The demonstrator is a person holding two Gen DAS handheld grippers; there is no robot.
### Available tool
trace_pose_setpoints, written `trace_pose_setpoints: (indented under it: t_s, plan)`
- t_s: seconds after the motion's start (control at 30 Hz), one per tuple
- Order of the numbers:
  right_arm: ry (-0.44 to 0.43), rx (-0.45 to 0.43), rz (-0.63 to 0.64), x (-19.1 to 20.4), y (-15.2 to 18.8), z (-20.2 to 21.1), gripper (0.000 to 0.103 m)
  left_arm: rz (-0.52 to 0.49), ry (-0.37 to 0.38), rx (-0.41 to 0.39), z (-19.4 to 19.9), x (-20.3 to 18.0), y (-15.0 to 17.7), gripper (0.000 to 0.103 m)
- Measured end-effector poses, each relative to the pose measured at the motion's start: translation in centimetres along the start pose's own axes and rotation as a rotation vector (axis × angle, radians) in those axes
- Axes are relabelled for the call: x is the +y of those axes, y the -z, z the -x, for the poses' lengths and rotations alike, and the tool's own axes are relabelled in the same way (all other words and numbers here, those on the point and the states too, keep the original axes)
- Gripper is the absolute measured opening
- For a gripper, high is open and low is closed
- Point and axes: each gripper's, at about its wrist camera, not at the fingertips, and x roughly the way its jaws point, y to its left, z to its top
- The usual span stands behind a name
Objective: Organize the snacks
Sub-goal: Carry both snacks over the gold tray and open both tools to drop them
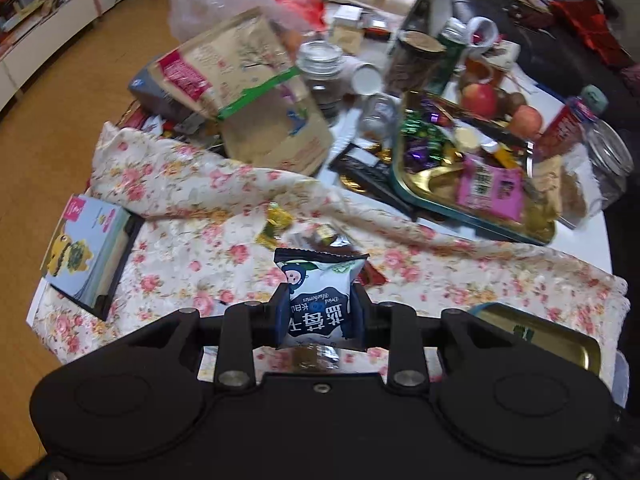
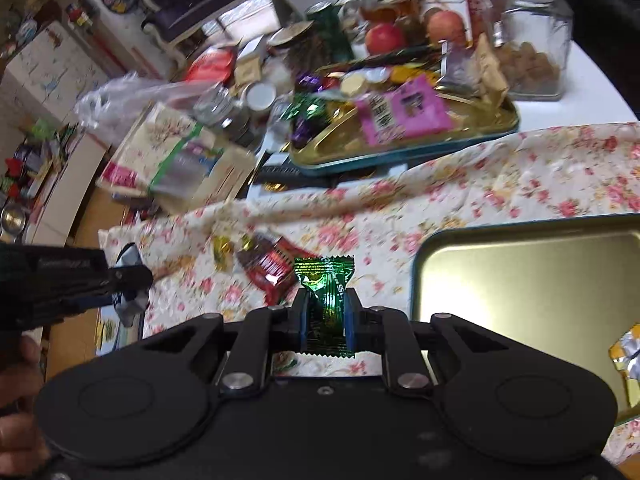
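Snacks are pinched in both tongs above the floral cloth (image 1: 224, 184) on the desk: a blue-and-white blueberry packet (image 1: 318, 300) is gripped by the left tongs (image 1: 319, 306), a green candy (image 2: 326, 304) by the right tongs (image 2: 327, 314). An open gold tin (image 2: 528, 292) beside the right tongs is seen holding one yellow-and-silver wrapper (image 2: 626, 360). Farther back, a gold tray (image 1: 440, 188) is heaped with wrapped candies and a pink packet (image 1: 490, 188), and a glass jar (image 2: 528, 36) is partly filled with brown pieces.

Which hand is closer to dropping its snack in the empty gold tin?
Right, probably. The right gripper holds the green candy just beside the gold tin; the left gripper's blueberry packet sits farther away.
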Motion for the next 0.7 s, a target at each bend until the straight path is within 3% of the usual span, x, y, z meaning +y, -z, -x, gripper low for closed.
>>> trace_pose_setpoints:
  t_s: [0.4, 0.7]
  plan:
    - [0.149, -0.16, -0.118, -8.2, -1.1, 5.5, 0.019, -0.201, 0.08, 0.03, 0.0, -9.2, 3.3, 0.039]
    - [0.258, -0.19, -0.264, -15.6, -0.8, 7.8, 0.019, -0.337, 0.105, 0.068, -0.8, -14.9, 6.2, 0.039]
